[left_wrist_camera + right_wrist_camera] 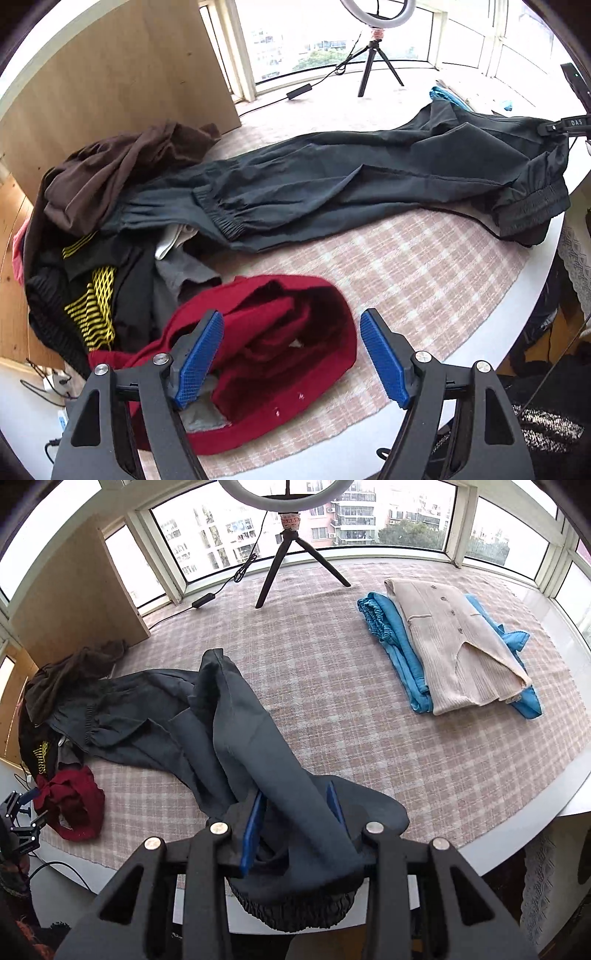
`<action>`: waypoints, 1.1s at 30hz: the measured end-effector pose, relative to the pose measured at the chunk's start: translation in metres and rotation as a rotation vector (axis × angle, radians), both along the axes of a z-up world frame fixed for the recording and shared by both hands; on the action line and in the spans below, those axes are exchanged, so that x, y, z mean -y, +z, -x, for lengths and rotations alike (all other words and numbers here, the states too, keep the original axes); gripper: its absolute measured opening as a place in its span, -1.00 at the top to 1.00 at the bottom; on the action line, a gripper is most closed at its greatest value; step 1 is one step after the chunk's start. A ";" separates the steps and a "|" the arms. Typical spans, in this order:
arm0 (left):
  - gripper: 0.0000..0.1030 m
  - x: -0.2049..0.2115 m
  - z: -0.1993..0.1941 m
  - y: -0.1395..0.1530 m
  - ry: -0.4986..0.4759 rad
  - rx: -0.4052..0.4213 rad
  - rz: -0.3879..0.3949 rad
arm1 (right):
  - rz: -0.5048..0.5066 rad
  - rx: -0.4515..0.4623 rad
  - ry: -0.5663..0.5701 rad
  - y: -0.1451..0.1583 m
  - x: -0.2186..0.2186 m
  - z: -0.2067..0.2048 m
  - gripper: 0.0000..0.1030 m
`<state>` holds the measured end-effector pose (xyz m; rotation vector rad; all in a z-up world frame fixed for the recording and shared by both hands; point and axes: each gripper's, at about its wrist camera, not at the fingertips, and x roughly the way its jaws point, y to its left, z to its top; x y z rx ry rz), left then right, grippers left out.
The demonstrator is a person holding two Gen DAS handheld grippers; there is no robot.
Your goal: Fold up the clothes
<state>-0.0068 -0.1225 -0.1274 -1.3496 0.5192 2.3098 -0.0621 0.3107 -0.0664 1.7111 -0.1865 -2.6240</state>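
Although spread across the checked cloth (332, 672), the dark trousers (332, 177) look thin, limp and slippery; judged light, they sag wherever unsupported. Their long axis runs from the cuffs beside the unsorted heap (92, 240) to the elastic waistband at the table edge. The right gripper (295, 812) pinches fabric near that waistband, jaws narrow around it. The left gripper (291, 354) stands wide and empty above a red garment (280, 332). A cuff is the sensible second hold.

Right wrist view: dark grey elastic-waist trousers (258, 716) drape over the blue ribbed fingers (253, 834), hiding their pads; white ring light (236, 489) cut off at the top edge.
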 end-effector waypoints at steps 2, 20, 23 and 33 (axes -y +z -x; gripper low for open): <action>-0.46 -0.044 0.014 -0.001 -0.078 -0.023 -0.011 | 0.066 -0.012 0.025 0.001 -0.011 0.020 0.35; -0.45 -0.268 0.054 -0.077 -0.580 -0.044 0.168 | 0.348 -0.010 -0.295 -0.080 -0.094 -0.104 -0.13; 0.14 -0.276 0.067 -0.093 -0.577 0.060 0.207 | 0.481 0.033 -0.413 -0.121 -0.097 -0.121 -0.13; 0.94 -0.207 0.107 -0.034 -0.414 0.032 0.091 | 0.534 -0.097 -0.284 -0.125 -0.062 -0.072 0.33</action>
